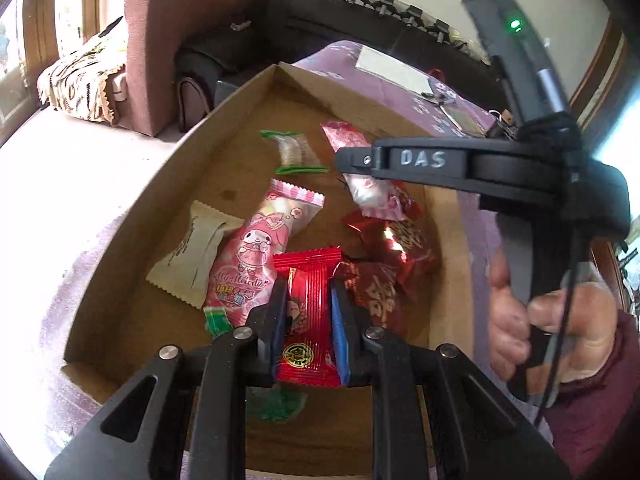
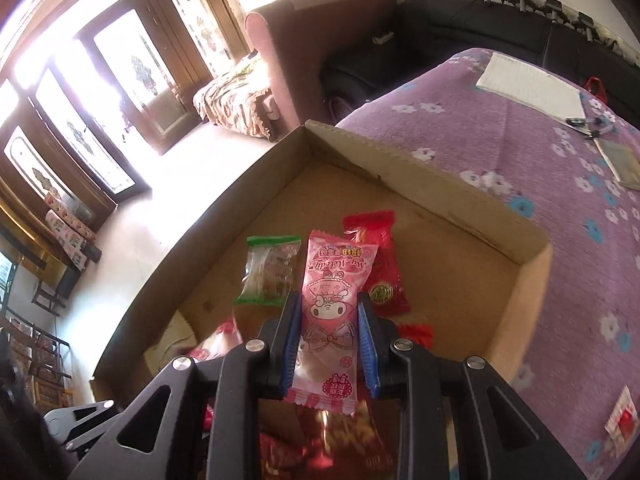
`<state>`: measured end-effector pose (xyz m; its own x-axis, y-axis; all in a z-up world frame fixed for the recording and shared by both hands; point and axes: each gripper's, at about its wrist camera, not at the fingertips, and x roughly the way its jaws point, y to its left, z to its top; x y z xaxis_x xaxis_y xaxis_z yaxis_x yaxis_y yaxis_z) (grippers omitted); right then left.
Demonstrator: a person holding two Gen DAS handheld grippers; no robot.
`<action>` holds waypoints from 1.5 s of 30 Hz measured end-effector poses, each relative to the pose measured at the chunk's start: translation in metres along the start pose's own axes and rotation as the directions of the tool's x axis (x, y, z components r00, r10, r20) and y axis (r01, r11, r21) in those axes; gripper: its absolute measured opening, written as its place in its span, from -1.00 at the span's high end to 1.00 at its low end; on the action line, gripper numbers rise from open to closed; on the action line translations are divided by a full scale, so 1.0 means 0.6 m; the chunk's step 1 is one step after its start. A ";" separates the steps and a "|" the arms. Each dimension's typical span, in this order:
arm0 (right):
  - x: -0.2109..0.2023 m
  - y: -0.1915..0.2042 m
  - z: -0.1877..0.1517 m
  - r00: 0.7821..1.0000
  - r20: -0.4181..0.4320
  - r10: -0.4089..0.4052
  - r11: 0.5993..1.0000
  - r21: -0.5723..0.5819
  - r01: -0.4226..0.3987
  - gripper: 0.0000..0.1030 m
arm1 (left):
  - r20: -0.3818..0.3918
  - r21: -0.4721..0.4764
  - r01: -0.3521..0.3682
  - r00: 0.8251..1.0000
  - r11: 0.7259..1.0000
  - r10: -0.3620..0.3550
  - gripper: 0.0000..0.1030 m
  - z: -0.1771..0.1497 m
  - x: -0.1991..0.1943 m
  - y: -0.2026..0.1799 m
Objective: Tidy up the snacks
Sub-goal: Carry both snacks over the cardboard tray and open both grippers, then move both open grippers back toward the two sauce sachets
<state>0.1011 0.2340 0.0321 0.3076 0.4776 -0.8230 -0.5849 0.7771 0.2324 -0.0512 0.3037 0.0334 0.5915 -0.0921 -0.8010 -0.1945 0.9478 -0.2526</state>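
Note:
A shallow cardboard box (image 1: 132, 216) on a purple flowered cloth holds several wrapped snacks. My left gripper (image 1: 306, 292) is shut on a red striped snack packet (image 1: 308, 312) above the box's near end. A pink My Melody packet (image 1: 256, 256), a beige packet (image 1: 196, 252), a green-edged clear packet (image 1: 294, 152) and dark red packets (image 1: 376, 280) lie in the box. My right gripper (image 2: 330, 308) is shut on another pink My Melody packet (image 2: 332, 320) over the box (image 2: 440, 176). It also shows side-on in the left wrist view (image 1: 352, 160), over the box's right part.
A green-edged packet (image 2: 270, 274) and a red packet (image 2: 380, 264) lie below the right gripper. A notepad (image 2: 532, 84) and pens (image 2: 592, 124) lie on the cloth (image 2: 500, 140) beyond the box. A small red-and-white packet (image 2: 622, 424) lies on the cloth at right. Sofas (image 2: 320, 40) stand behind.

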 end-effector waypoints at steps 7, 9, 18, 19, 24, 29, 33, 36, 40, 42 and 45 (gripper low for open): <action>0.018 0.002 0.006 1.000 0.002 -0.008 1.000 -0.010 0.008 0.43 | 0.014 -0.012 -0.026 1.000 1.000 0.026 0.55 -0.001 -0.011 0.002; 0.018 0.003 0.006 1.000 0.000 -0.002 1.000 -0.012 0.002 0.43 | 0.028 -0.007 -0.028 0.999 1.000 0.029 0.39 -0.001 -0.018 0.000; -0.038 0.018 0.009 0.997 0.077 -0.007 0.999 -0.047 0.011 0.17 | 0.081 0.013 -0.056 0.995 0.998 0.055 0.00 -0.006 -0.052 -0.013; -0.048 0.018 0.009 0.996 0.090 -0.006 0.999 -0.046 0.011 0.17 | 0.085 0.016 -0.056 0.995 0.998 0.054 0.00 -0.008 -0.057 -0.016; -0.098 0.014 -0.008 0.990 0.138 -0.011 0.999 -0.041 0.017 0.16 | 0.112 0.037 -0.072 0.991 0.997 0.067 0.00 -0.018 -0.086 -0.027; -0.144 0.002 -0.040 0.986 0.166 -0.027 0.999 -0.016 0.030 0.15 | 0.163 0.067 -0.110 0.982 0.992 0.098 0.00 -0.034 -0.120 -0.049; -0.178 -0.013 -0.072 0.982 0.185 -0.040 0.999 0.011 0.039 0.07 | 0.179 0.091 -0.114 0.979 0.989 0.096 0.00 -0.044 -0.137 -0.071; -0.204 -0.031 -0.100 0.978 0.201 -0.050 0.998 0.032 0.045 0.04 | 0.187 0.116 -0.115 0.978 0.987 0.092 0.00 -0.054 -0.149 -0.091; -0.238 -0.053 -0.138 0.974 0.217 -0.068 0.997 0.062 0.056 0.04 | 0.196 0.141 -0.116 0.977 0.983 0.087 0.00 -0.064 -0.159 -0.115; -0.250 -0.063 -0.155 0.972 0.223 -0.073 0.996 0.074 0.057 0.04 | 0.200 0.155 -0.119 0.976 0.981 0.087 0.00 -0.069 -0.164 -0.128; -0.271 -0.084 -0.186 0.969 0.230 -0.086 0.993 0.099 0.065 0.03 | 0.212 0.185 -0.127 0.973 0.974 0.087 0.00 -0.079 -0.173 -0.150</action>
<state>-0.0031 0.0714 0.0963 0.5214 0.4902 -0.6985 -0.4866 0.8432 0.2286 -0.1323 0.2136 0.1134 0.7249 0.0576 -0.6864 -0.1199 0.9918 -0.0435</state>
